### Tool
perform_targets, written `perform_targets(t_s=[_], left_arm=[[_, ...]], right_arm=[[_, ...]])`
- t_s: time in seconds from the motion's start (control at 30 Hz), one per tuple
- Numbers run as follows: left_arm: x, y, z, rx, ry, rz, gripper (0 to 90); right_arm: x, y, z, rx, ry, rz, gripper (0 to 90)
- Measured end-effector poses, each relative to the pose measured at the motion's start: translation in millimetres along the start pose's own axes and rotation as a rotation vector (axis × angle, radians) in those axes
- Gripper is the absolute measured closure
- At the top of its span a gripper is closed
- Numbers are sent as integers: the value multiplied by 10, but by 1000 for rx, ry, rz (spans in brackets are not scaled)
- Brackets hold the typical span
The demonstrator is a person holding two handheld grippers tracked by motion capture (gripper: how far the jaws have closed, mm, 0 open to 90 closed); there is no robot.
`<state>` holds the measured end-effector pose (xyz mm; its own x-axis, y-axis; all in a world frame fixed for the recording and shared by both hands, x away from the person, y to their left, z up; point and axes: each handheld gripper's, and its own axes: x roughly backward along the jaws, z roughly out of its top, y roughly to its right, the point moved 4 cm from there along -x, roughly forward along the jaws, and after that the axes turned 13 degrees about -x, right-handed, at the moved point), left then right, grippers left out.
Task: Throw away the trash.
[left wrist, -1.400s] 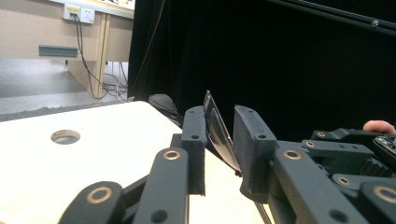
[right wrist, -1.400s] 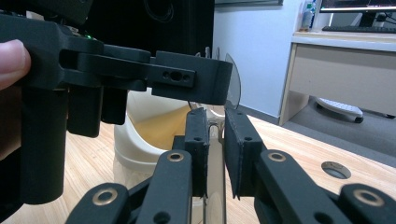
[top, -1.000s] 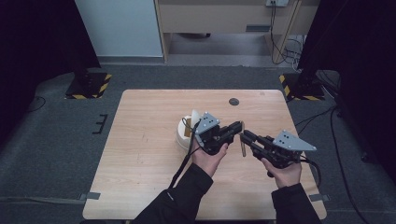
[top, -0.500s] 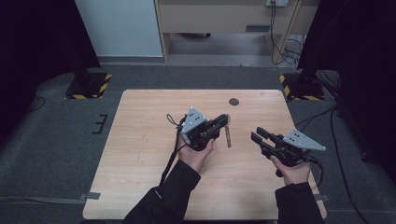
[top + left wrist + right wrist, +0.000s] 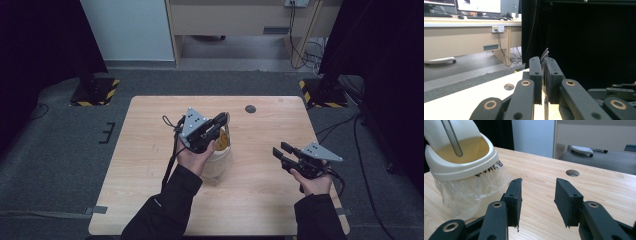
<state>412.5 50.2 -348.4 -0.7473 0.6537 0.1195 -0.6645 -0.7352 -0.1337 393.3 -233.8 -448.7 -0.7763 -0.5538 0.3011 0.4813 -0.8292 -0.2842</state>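
Observation:
My left gripper [image 5: 222, 120] is held above the table, shut on a thin grey metal strip [image 5: 545, 53] seen edge-on between its pads. That strip [image 5: 451, 137] reaches down into the mouth of a cream container [image 5: 217, 167] under the left hand. The container [image 5: 461, 162] is tilted, with a yellowish inside and clear plastic film around its lower part. To the right, low over the table, is my right gripper [image 5: 280, 150]. The right gripper [image 5: 537, 192] is open; its jaws have just been opening and nothing lies between them.
The wooden table [image 5: 150, 150] has a round cable hole [image 5: 250, 108] near its far edge. Dark carpet surrounds it, with a desk and cables beyond. Bare tabletop lies left of the left hand and between the two grippers.
The left gripper has moved left with the metal strip. The right gripper has drawn back to the right and sunk toward the table, and its jaws have parted.

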Motion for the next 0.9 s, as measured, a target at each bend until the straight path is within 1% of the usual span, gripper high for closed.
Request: perform_targets(t_s=[0.1, 0.23, 0.37, 0.57, 0.73, 0.83, 0.9], left_arm=[[-19, -24, -29, -6, -10, 9, 848], [-51, -35, -89, -34, -30, 21, 849], [-71, -45, -155, -52, -50, 27, 848], [-104, -36, -289, -52, -77, 21, 846], [-129, -19, -403, -41, -100, 7, 839], [-125, -18, -443, -20, -100, -2, 802], [-100, -23, -449, -15, -96, -6, 775]], right_arm=[[-9, 9, -17, 1, -5, -1, 574], [-21, 12, -31, 8, -11, -1, 574], [-28, 14, -45, 8, -17, -3, 573], [-33, 17, -52, 12, -21, -2, 574], [-34, 18, -54, 13, -23, -3, 570], [-33, 19, -53, 13, -23, -3, 568], [-32, 20, -52, 11, -23, -4, 566]])
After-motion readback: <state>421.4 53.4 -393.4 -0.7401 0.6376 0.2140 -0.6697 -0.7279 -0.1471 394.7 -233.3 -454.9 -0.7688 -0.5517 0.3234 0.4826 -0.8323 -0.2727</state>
